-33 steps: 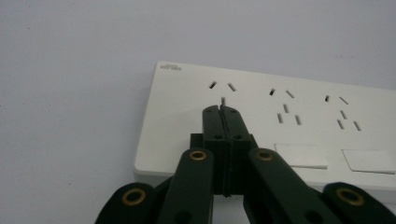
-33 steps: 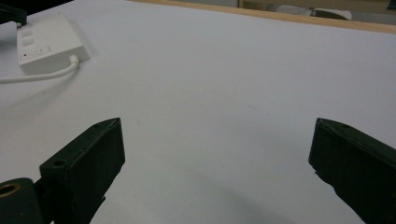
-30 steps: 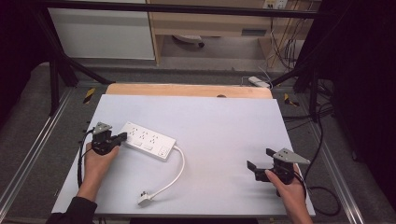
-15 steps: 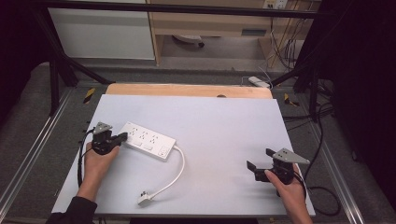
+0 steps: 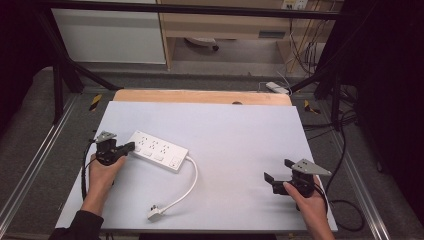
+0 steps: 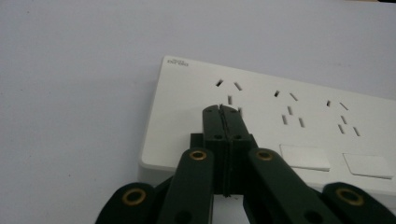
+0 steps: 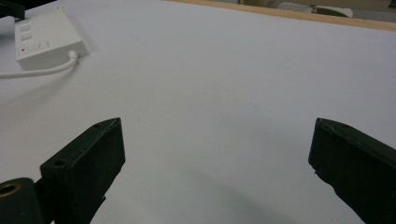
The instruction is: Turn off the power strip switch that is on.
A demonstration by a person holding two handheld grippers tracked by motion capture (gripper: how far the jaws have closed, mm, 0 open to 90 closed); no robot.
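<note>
Two grippers seen: left gripper (image 5: 131, 146) pressed closed over rigid, slick power strip (image 5: 158, 151), best grabbed edgewise; right gripper (image 5: 278, 171) spread wide, empty.

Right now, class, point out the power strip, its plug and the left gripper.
power strip (image 5: 159, 150), high view, middle of its white top face.
plug (image 5: 154, 214), high view, the white body at the cord's end.
left gripper (image 6: 222, 111), left gripper view, tips of the closed jaws above the strip.

Smooth white plastic power strip (image 5: 158, 150); matt pale table (image 5: 240, 130).
</note>
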